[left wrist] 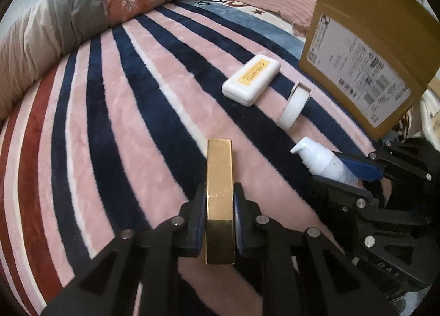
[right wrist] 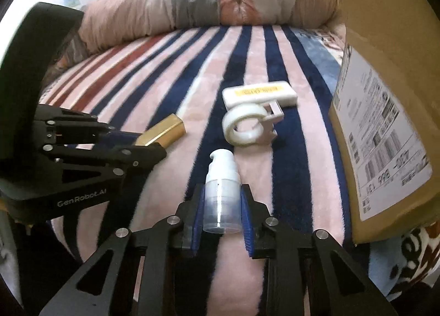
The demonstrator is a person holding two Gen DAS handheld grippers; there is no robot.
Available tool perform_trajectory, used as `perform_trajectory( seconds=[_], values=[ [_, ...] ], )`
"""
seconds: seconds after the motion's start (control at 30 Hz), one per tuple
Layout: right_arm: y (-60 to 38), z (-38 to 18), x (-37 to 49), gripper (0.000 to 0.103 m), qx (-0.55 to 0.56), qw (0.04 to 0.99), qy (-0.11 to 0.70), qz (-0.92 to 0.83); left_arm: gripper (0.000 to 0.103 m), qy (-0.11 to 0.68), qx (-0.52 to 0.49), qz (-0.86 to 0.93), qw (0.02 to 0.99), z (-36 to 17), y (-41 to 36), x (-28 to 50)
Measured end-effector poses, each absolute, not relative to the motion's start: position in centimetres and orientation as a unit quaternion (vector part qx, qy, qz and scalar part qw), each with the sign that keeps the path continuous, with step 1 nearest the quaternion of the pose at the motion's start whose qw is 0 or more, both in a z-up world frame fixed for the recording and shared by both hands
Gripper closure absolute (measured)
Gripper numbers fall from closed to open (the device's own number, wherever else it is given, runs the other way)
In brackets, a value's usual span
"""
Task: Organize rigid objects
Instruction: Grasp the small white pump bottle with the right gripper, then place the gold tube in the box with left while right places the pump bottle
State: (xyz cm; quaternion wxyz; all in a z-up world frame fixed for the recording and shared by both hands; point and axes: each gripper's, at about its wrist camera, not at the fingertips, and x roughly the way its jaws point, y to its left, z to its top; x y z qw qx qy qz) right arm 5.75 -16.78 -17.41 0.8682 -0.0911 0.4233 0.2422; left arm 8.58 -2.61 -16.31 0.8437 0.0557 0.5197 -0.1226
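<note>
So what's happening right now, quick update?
Left gripper shut on gold bar. Right gripper shut on pump bottle. White case and tape ring loose; box beside them.

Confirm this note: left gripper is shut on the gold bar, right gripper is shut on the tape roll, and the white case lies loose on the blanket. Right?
One slip. The right gripper is shut on the pump bottle, not the tape roll, which lies loose near the white case; the right wrist view shows it. The left gripper on the gold bar is right.

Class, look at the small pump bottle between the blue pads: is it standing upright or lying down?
Lying down. The pump bottle rests lengthwise on the striped blanket, nozzle pointing away, with the right hand-held gripper closed on its clear body.
</note>
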Motion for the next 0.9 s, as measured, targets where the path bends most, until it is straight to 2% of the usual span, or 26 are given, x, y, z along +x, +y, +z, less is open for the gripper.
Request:
perform_trajectory(
  seconds=[0.23, 0.53, 0.67, 0.9],
  values=[
    [-17.0, -11.0, 3.6, 0.083, -0.097, 0.879, 0.354, 0.306, 0.088, 0.458, 0.040, -0.106, 0.882, -9.5, -1.2, 6.9],
    [-25.3, -0.4, 2.7, 0.083, -0.028, 0.915, 0.258, 0.308, 0.088, 0.352, 0.050, -0.166, 0.920, 1.0, -7.1, 5.2],
    [-29.6, -0.1, 4.8, 0.083, -0.008, 0.924, 0.278, 0.261, 0.088, 0.334, 0.056, -0.197, 0.920, 3.7, -10.9, 7.2],
    [-31.5, -5.4, 9.8, 0.083, 0.006, 0.894, 0.375, 0.243, 0.088, 0.358, 0.078, -0.228, 0.902, 4.5, -17.8, 9.9]
  ],
)
